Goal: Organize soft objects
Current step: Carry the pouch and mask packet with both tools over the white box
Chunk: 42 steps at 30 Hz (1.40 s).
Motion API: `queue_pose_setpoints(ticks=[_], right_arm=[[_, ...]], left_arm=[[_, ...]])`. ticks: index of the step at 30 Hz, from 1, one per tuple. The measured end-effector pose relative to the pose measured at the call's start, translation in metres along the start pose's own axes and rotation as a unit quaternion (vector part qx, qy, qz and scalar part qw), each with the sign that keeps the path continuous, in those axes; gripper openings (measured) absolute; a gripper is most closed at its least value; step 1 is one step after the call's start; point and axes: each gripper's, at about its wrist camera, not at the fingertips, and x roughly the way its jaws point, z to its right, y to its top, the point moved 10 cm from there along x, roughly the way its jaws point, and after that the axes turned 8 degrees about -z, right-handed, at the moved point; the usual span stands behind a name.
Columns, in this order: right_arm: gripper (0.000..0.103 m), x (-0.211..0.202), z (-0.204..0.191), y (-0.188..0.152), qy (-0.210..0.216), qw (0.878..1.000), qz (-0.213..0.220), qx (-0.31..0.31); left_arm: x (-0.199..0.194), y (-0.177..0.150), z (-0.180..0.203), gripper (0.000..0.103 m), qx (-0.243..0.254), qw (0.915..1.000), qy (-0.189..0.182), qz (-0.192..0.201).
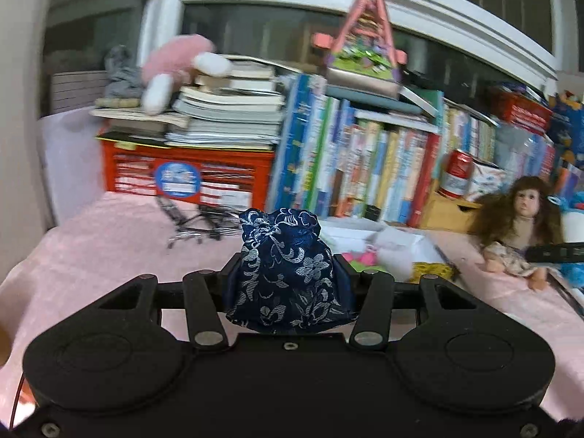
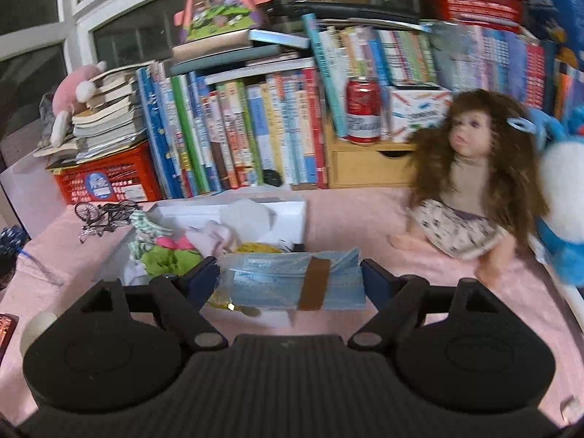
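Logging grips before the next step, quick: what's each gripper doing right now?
Left gripper: closed on the blue floral pouch.
Right gripper: closed on the packet of blue masks.

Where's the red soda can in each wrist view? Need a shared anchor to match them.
Left wrist: red soda can right of centre, on the wooden drawer box, left of the doll.
Right wrist: can upper centre-right, on the same box, left of the doll.
Shared landmark: the pink-roofed toy house on the books.

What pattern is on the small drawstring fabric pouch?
Silver flowers on dark blue pouch; left wrist view.
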Motion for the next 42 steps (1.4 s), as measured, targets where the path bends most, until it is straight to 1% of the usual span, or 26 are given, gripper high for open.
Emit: queue_pose_setpoints(ticks=[4, 6, 9, 12, 14, 18, 20, 22, 24, 27, 33, 36, 42], right_arm=[[0.084, 0.018, -0.024, 0.015, 0.019, 0.999, -0.024, -0.020], [0.084, 0.029, -0.034, 0.021, 0.028, 0.999, -0.039, -0.024], [0.084, 0.041, -0.038, 0.024, 0.033, 0.998, -0.059, -0.010], [0.084, 0.050, -0.038, 0.026, 0.036, 0.997, -0.073, 0.000], [0.084, 0.057, -0.040, 0.030, 0.033, 0.996, -0.078, -0.001], [0.085, 0.076, -0.060, 0.036, 0.038, 0.993, -0.098, -0.052], [0.085, 0.089, -0.072, 0.033, 0.034, 0.989, -0.114, -0.087], [0.085, 0.101, -0.085, 0.031, 0.031, 0.984, -0.126, -0.119], [0.085, 0.112, -0.094, 0.029, 0.031, 0.981, -0.135, -0.132], [0.085, 0.130, -0.100, 0.026, 0.034, 0.978, -0.161, -0.129], [0.085, 0.162, -0.097, 0.019, 0.018, 0.972, -0.195, -0.130], [0.086, 0.175, -0.092, 0.018, 0.008, 0.970, -0.205, -0.128], [0.085, 0.187, -0.082, 0.028, 0.000, 0.975, -0.193, -0.107]], left_arm=[[0.019, 0.021, 0.018, 0.048, 0.008, 0.9990, -0.031, -0.032], [0.031, 0.029, 0.025, 0.048, 0.007, 0.9979, -0.041, -0.050], [0.049, 0.033, 0.031, 0.048, 0.000, 0.9962, -0.049, -0.073], [0.070, 0.033, 0.036, 0.048, 0.005, 0.9939, -0.054, -0.096], [0.088, 0.031, 0.041, 0.048, 0.007, 0.9904, -0.063, -0.123], [0.122, 0.027, 0.047, 0.048, 0.004, 0.9829, -0.072, -0.169], [0.138, 0.024, 0.047, 0.048, 0.001, 0.9794, -0.066, -0.191], [0.153, 0.022, 0.045, 0.048, -0.001, 0.9773, -0.057, -0.204], [0.167, 0.020, 0.044, 0.048, -0.004, 0.9743, -0.060, -0.217], [0.185, 0.014, 0.043, 0.048, -0.014, 0.9681, -0.068, -0.241], [0.216, 0.010, 0.038, 0.048, -0.031, 0.9618, -0.065, -0.264], [0.228, 0.012, 0.036, 0.049, -0.038, 0.9606, -0.066, -0.267], [0.247, 0.018, 0.035, 0.049, -0.041, 0.9615, -0.060, -0.265]])
